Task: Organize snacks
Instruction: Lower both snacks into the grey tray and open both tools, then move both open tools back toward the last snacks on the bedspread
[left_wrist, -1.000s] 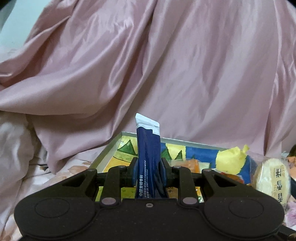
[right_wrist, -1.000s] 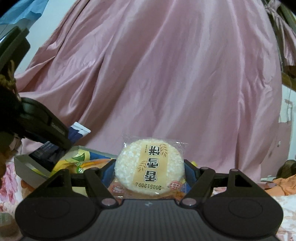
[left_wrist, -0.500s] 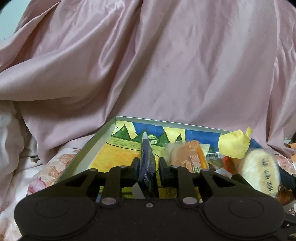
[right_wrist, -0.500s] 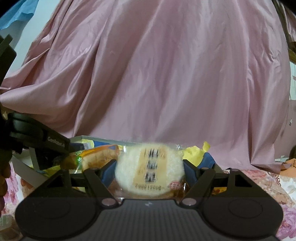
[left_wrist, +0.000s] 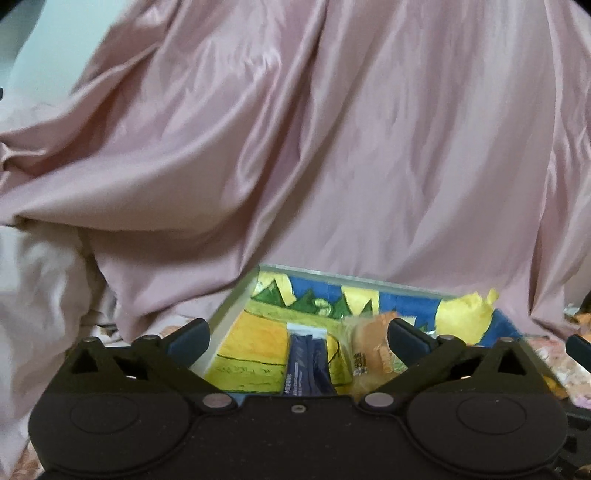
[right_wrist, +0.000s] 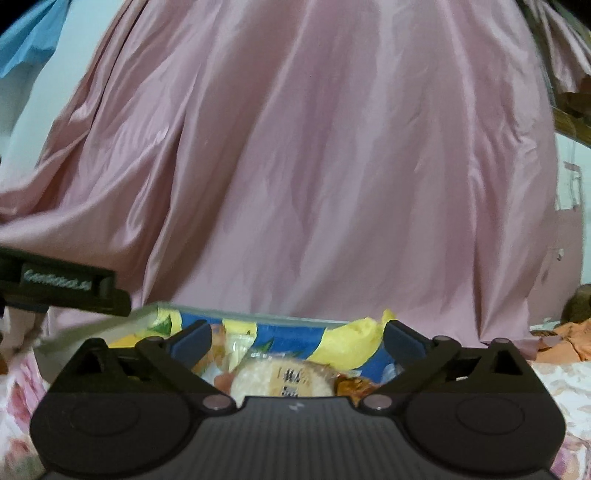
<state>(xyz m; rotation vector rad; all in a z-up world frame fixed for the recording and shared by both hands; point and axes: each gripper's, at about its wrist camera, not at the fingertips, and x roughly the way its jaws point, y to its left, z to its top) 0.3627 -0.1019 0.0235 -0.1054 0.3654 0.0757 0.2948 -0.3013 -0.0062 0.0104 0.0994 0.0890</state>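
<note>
Navy sachet (left_wrist: 306, 363): lies flat in the tray, lower centre, between the spread fingers.
Rice cracker (right_wrist: 282, 380): rests in the tray, lower centre.
Tray (left_wrist: 232, 308): colourful lining, before pink cloth (left_wrist: 332, 147).
Left hand-held gripper (left_wrist: 297, 338): wide, empty.
Right hand-held gripper (right_wrist: 297, 338): wide, empty.

- Draped satin cloth (left_wrist: 332, 155): pale pink, plain, glossy.
- Shallow cardboard box (left_wrist: 258, 343): inside painted with yellow patches, blue bands and green peaks outlined in black; rim pale grey.
- Slim stick sachet (left_wrist: 306, 363): navy blue with a white end and small white print.
- Round rice cracker in clear wrap (right_wrist: 282, 380): off-white, with a tan label bearing dark characters.
- Crumpled wrapper (right_wrist: 351, 343): plain yellow.
- Bed sheet (right_wrist: 561, 387): white with pink flowers.
- Both grippers (left_wrist: 297, 334) (right_wrist: 297, 334): black, blue finger pads.
</note>
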